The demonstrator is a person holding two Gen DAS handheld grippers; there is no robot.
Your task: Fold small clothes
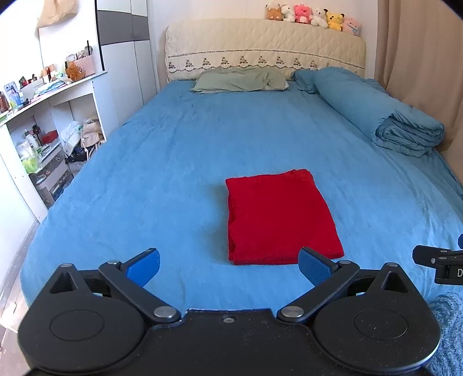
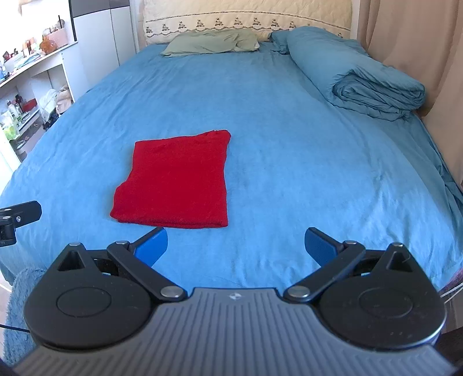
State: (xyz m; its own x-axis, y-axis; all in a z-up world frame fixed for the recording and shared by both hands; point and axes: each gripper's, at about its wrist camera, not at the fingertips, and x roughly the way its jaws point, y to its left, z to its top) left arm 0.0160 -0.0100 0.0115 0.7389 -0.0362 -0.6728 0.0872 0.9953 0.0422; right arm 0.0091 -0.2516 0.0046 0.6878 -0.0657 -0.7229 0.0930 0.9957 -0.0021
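Note:
A red garment (image 1: 277,218) lies folded into a neat rectangle on the blue bed sheet (image 1: 179,162); it also shows in the right wrist view (image 2: 176,180). My left gripper (image 1: 228,264) is open and empty, held just short of the garment's near edge. My right gripper (image 2: 235,245) is open and empty, to the right of the garment's near right corner. Part of the right gripper shows at the right edge of the left wrist view (image 1: 439,260), and part of the left gripper at the left edge of the right wrist view (image 2: 17,217).
A rolled blue duvet (image 1: 385,115) lies along the bed's right side by a beige curtain (image 1: 419,52). A green pillow (image 1: 240,81) rests at the quilted headboard (image 1: 260,46), topped with plush toys (image 1: 312,16). Cluttered white shelves (image 1: 43,121) stand left.

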